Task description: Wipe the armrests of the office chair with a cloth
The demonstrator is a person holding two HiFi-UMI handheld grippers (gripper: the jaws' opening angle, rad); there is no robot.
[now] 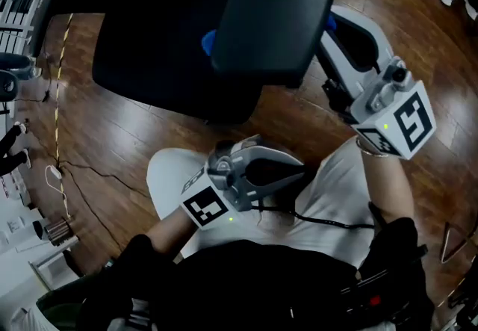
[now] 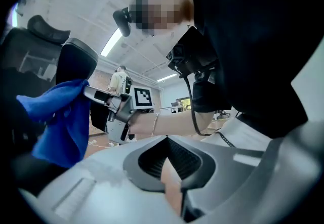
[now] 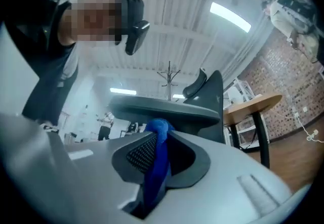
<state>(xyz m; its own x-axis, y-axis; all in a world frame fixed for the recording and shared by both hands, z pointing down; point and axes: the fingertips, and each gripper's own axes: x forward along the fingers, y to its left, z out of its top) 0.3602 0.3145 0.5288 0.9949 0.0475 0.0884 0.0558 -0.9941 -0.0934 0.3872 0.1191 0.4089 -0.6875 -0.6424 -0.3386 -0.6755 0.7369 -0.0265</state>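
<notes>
I count one blue cloth (image 3: 156,167), clamped in my right gripper (image 3: 159,139) and touching the single armrest (image 1: 276,8) in sight, at twelve o'clock in the head view. My left gripper (image 2: 169,142) sits toward six o'clock, jaws together on nothing.

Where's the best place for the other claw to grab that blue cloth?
Probably the loose drooping fold of the blue cloth, coming from below, on the side away from the right claw. That claw pinches one end up against the dark padded armrest, so only the hanging part is free.
</notes>
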